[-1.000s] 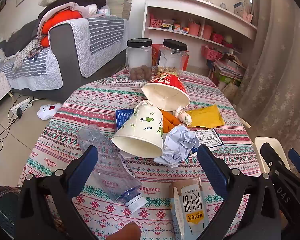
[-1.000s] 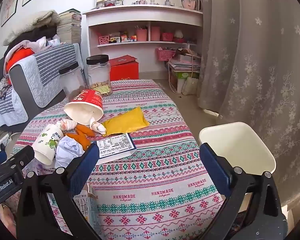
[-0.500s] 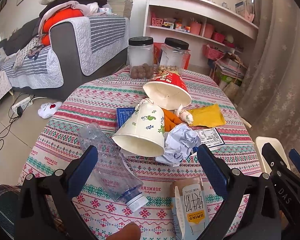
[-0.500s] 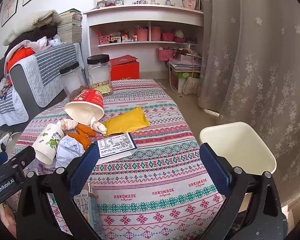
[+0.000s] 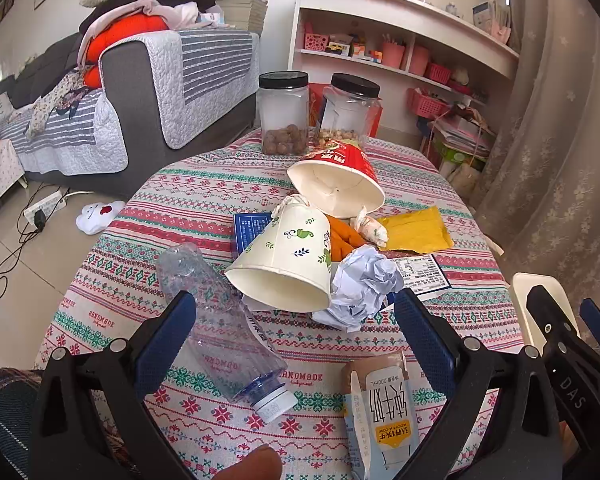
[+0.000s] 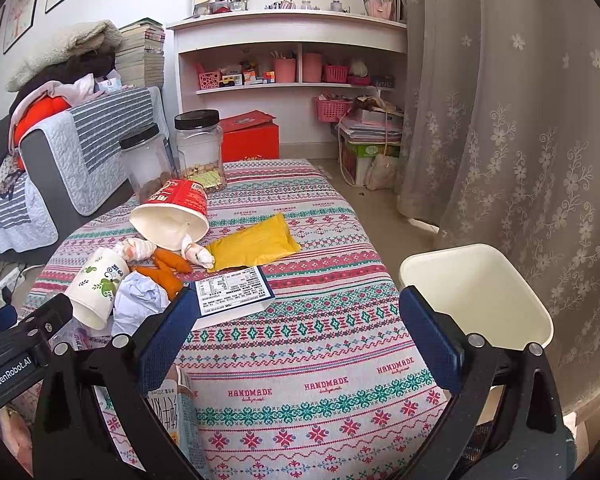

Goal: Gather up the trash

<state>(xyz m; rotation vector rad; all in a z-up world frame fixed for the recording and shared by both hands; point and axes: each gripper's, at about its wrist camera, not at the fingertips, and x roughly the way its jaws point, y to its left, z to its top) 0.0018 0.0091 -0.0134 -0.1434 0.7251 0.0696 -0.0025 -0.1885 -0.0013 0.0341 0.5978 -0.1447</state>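
- A living room with a grey sofa (image 5: 140,80) and white shelves (image 6: 284,36). In front stands a round table under a patterned cloth (image 5: 204,184), with two black-lidded jars (image 5: 284,112) at its far edge.
- Over the last second almost nothing has shifted. Both views drift only slightly, and every piece of litter lies where it lay.
- The left gripper (image 5: 294,300) hovers over the near edge with its jaws spread wide and nothing between them. The right gripper (image 6: 298,296) is likewise released and empty, over the near right part of the tabletop.
- The trash is still all on the cloth:
  - a clear plastic bottle (image 5: 220,328) on its side near the left finger
  - a milk carton (image 5: 388,412) at the near edge
  - a floral paper cup (image 5: 288,264) tipped over at the centre, touching a crumpled paper ball (image 5: 364,284)
  - behind them a red noodle cup (image 5: 336,188), a yellow packet (image 5: 416,230) and a printed card (image 5: 420,272)
- The cream bin (image 6: 440,254) stands just off the right edge, and what shows of its inside is bare.
- By my reading, collecting has not started. The pause looks like choosing a first target, and the bottle and the carton are the closest.
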